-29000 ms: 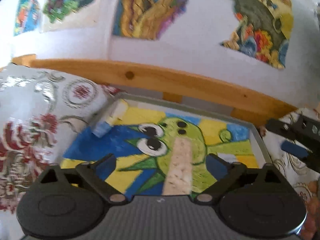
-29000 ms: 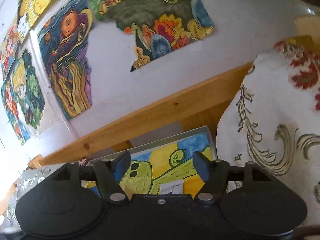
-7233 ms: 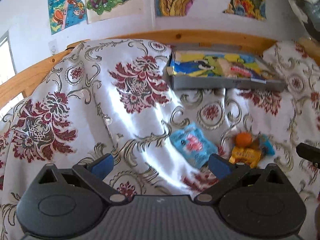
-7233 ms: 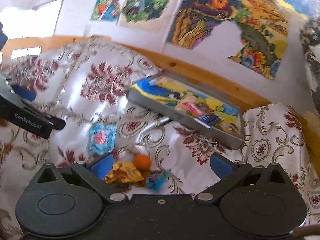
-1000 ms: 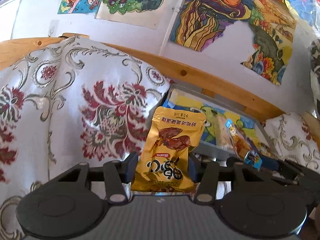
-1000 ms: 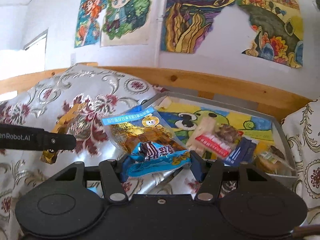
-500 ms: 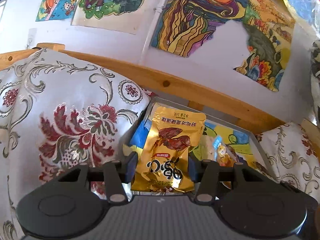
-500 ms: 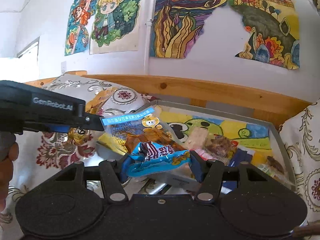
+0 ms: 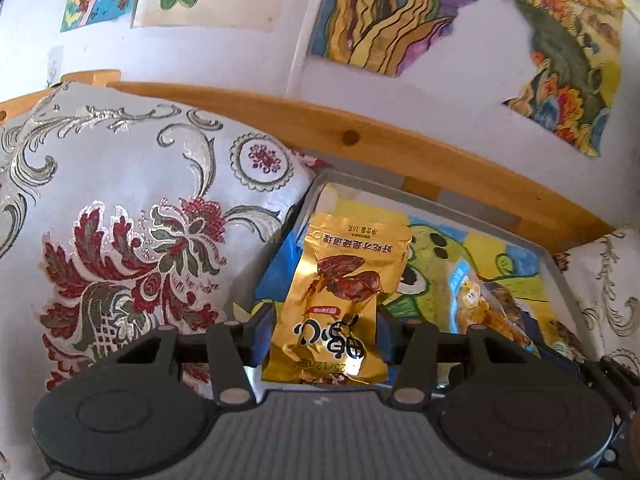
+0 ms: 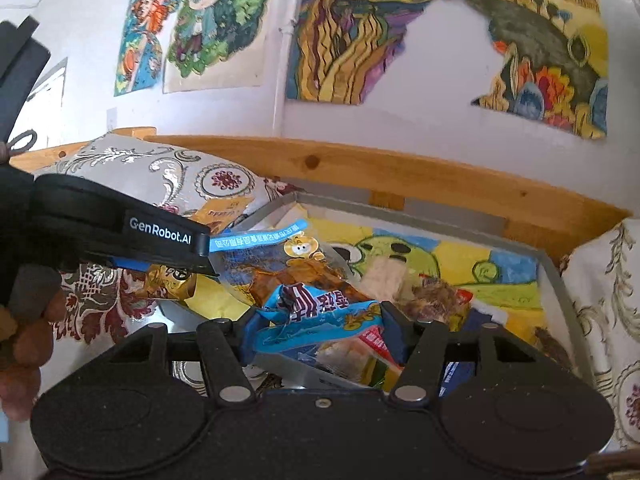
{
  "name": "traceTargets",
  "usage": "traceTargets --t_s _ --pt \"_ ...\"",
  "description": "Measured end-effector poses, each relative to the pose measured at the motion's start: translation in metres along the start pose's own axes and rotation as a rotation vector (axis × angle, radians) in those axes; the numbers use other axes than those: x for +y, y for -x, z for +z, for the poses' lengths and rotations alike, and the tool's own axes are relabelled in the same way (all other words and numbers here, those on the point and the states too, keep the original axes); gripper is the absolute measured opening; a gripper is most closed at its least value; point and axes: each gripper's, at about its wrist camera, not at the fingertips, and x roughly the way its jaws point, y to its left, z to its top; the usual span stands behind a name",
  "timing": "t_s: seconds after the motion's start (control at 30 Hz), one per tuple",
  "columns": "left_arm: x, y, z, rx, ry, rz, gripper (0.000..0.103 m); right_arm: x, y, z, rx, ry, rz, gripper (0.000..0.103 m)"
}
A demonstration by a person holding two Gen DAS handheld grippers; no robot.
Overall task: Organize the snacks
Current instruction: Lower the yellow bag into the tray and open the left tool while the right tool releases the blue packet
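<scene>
My left gripper [image 9: 324,338] is shut on a gold snack packet [image 9: 340,296], held upright over the left end of the grey tray [image 9: 560,276] with the painted green creature. My right gripper [image 10: 320,328] is shut on a blue snack packet [image 10: 312,312], which hangs above the tray's [image 10: 556,276] near edge. The left gripper's body [image 10: 120,236] reaches in from the left in the right wrist view, the gold packet [image 10: 168,280] under its tip. The blue packet [image 9: 476,300] also shows at the right of the left wrist view. Several wrapped snacks [image 10: 432,292] lie in the tray.
Patterned silver and red cushions [image 9: 120,240] flank the tray on the left, and another cushion [image 10: 604,300] on the right. A wooden rail [image 9: 400,148] runs behind the tray, under a white wall with paintings. A person's hand [image 10: 28,332] holds the left gripper.
Both grippers have moved forward with their packets, so that the tray now lies close under them. The left gripper has come nearer to the right one.
</scene>
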Motion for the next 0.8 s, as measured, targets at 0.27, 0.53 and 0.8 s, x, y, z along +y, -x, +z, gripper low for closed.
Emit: traceTargets --t_s 0.27,0.53,0.8 --pt "-0.001 -0.018 0.006 0.059 -0.014 0.021 0.055 -0.003 -0.020 -0.001 0.054 -0.020 0.006 0.063" --pt "-0.009 -0.031 0.012 0.102 -0.021 0.027 0.059 -0.009 -0.024 0.003 0.051 -0.037 -0.018 0.071" --pt "-0.006 -0.031 0.011 0.111 0.025 0.004 0.074 -0.004 -0.029 0.005 0.025 0.000 -0.051 0.081"
